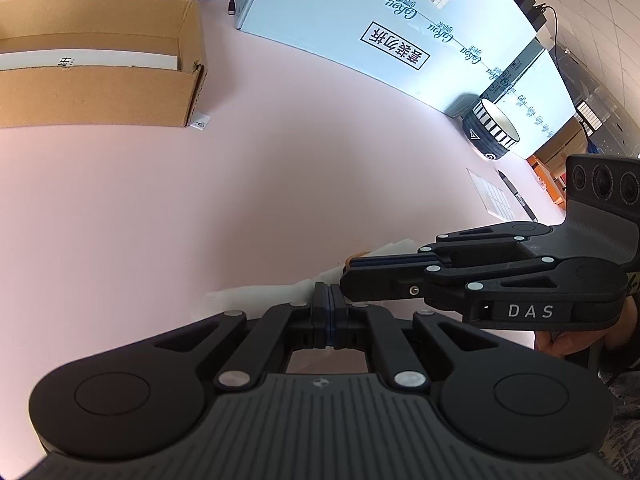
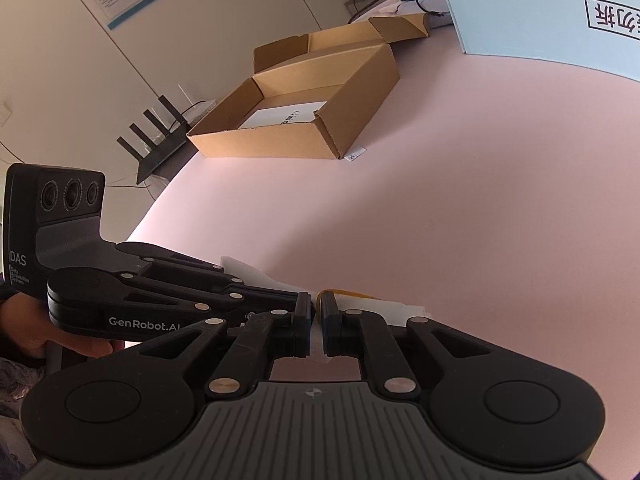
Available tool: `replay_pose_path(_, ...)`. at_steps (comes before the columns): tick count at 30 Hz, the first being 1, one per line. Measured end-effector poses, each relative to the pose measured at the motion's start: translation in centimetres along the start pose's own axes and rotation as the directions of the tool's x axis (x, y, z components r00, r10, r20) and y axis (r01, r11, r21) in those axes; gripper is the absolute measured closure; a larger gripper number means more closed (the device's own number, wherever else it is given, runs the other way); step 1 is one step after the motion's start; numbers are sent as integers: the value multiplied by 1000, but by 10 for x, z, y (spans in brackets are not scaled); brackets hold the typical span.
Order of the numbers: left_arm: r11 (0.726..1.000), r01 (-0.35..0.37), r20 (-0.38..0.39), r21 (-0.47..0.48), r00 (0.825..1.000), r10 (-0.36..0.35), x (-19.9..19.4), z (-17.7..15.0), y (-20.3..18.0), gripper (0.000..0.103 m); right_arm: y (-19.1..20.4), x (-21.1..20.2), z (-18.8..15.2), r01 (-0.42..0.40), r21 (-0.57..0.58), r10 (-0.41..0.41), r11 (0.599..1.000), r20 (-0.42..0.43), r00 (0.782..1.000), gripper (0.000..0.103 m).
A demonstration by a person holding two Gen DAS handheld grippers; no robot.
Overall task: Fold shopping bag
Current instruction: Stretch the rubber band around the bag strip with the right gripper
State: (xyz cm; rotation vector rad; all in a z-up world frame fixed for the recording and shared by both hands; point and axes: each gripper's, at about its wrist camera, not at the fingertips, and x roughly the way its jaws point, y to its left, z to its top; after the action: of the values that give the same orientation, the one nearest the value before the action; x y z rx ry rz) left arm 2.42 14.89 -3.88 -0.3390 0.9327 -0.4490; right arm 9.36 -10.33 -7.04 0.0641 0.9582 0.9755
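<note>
Left wrist view: your left tool [image 1: 330, 312] has its jaws pressed together on the white shopping bag [image 1: 260, 294], which lies flat on the pink table [image 1: 240, 184] just ahead of the fingers. Your right tool [image 1: 348, 274] meets it from the right, tips touching the same bag. Right wrist view: the right tool [image 2: 319, 320] shows a narrow gap around a fold of bag [image 2: 376, 306], apparently gripping it. A cardboard box [image 2: 304, 128] sits well apart.

White shopping bag [image 1: 256, 294] mostly hiding behind the left gripper [image 1: 330, 308] fingers, cardboard box [image 1: 100, 64] running off the frame's left edge, its label print blurring
</note>
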Motion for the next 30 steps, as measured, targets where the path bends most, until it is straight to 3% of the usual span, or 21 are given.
replay_pose_path(6, 1000, 10, -3, -11, 1000, -10, 1, 1, 2, 101, -5, -11, -4, 8, 25, -8, 1000, 6, 1000, 97)
replay_pose_path(11, 1000, 19, -8, -13, 1000, -19, 1, 2, 4, 101, 8, 2, -2, 2, -24, -2, 1000, 1, 1000, 95)
replay_pose_path(14, 1000, 13, -11, -3, 1000, -13, 1, 3, 3, 101, 23, 3, -1, 18, -128, -21, 992, -21, 1000, 87)
replay_pose_path(17, 1000, 13, -16, 1, 1000, -13, 1, 4, 2, 101, 32, -12, 2, 54, -244, -61, 968, -21, 998, 87)
replay_pose_path(22, 1000, 19, -19, -3, 1000, -20, 0, 4, 5, 101, 27, -40, 9, 124, -333, -134, 935, -6, 991, 85)
replay_pose_path(26, 1000, 21, -18, -3, 1000, -22, -1, 4, 5, 101, 11, -52, 12, 162, -325, -174, 932, -10, 985, 85)
replay_pose_path(30, 1000, 18, -17, -2, 1000, -18, -1, 4, 5, 101, 3, -48, 15, 131, -313, -148, 941, -28, 989, 83)
